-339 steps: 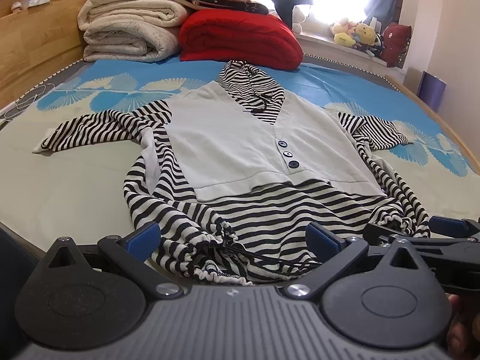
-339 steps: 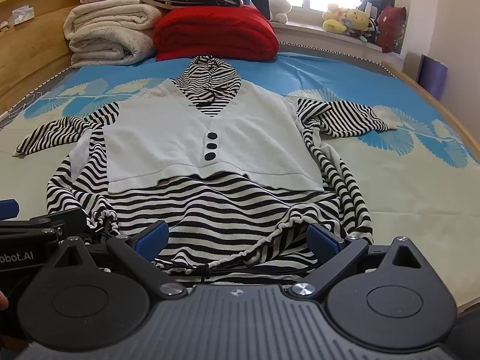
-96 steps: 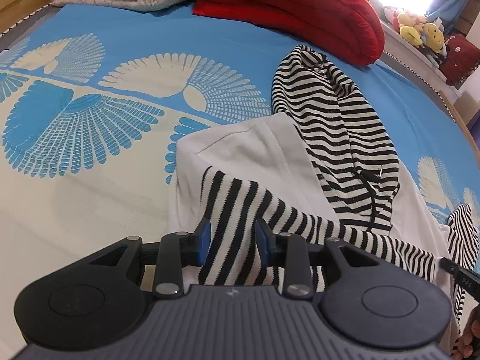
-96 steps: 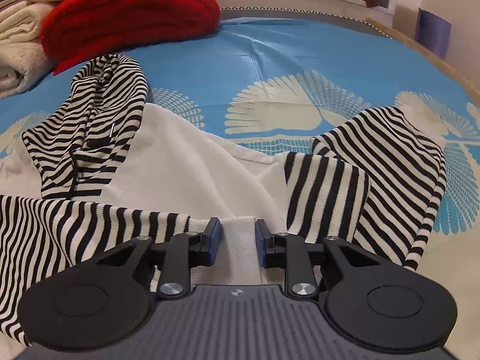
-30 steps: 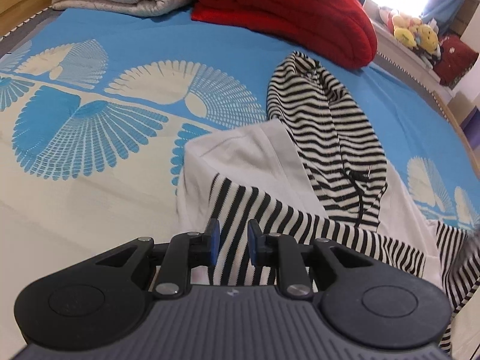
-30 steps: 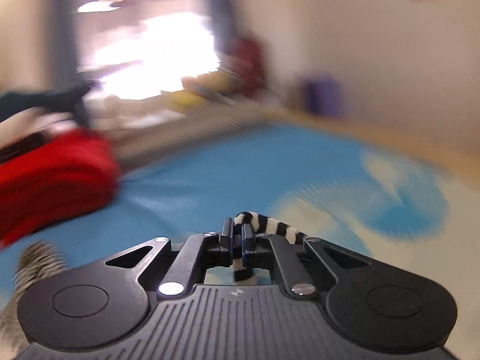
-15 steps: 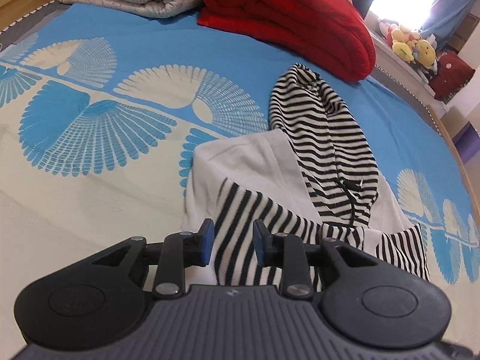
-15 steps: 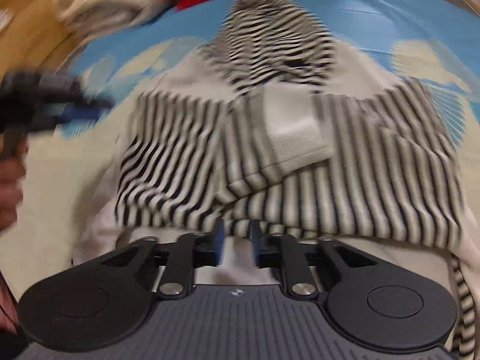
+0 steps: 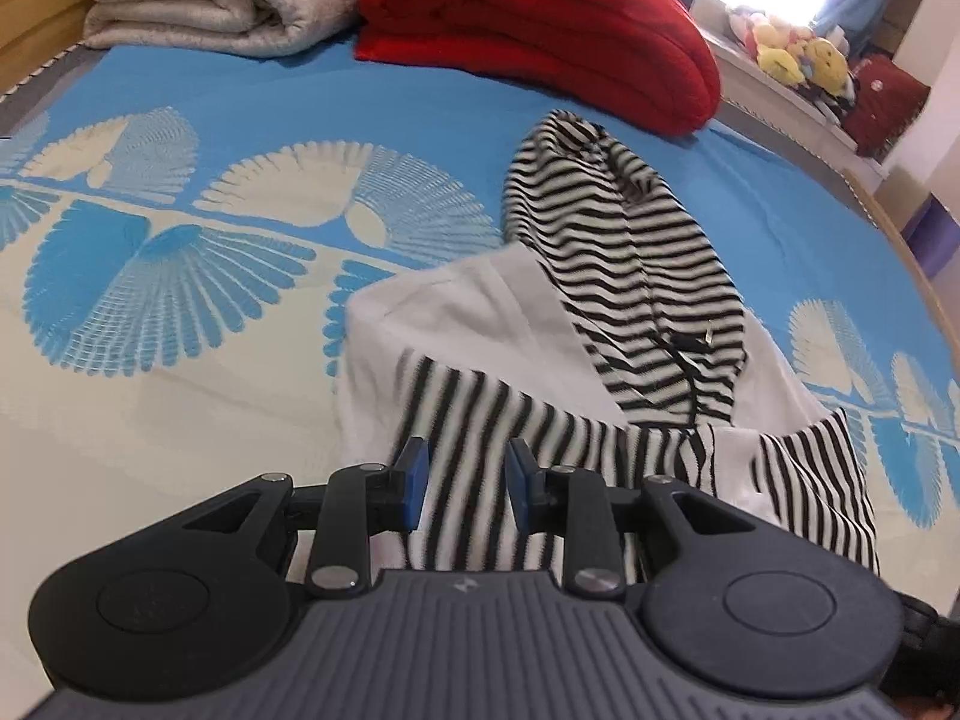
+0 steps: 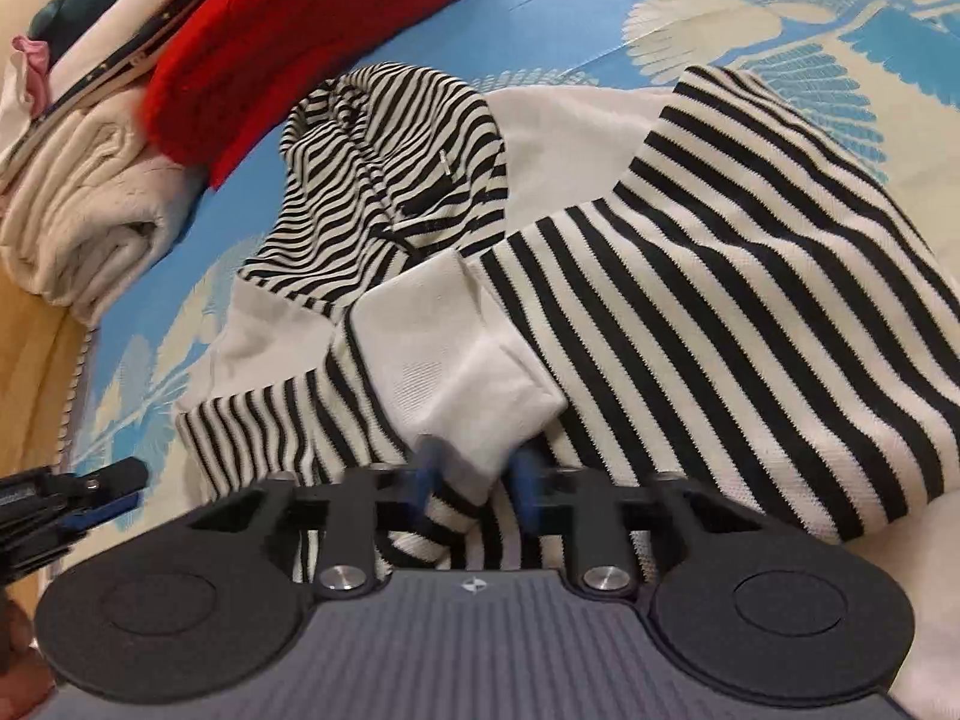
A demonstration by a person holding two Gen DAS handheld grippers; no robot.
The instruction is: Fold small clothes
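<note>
On the bed [image 9: 180,420], a striped hoodie [image 9: 522,324] lies face up on the blue-and-cream sheet. Its hood [image 9: 630,276] points toward a folded red blanket [image 9: 540,30] and a beige blanket [image 9: 210,0] at the head. Both sleeves are folded in across the white chest panel. The right sleeve [image 10: 750,312] lies over the left one, and its white cuff [image 10: 468,378] is at the middle.

The left gripper [image 9: 465,483] hangs over the left sleeve [image 9: 468,420]. Its jaws have just been opening and are released, with striped cloth showing in the gap.

The right gripper [image 10: 477,474] is at the cuff's end. Its jaws have just been closing but stand apart here, with the cuff's tip between them. The pads are blurred, and no clamp on the cloth shows.
</note>
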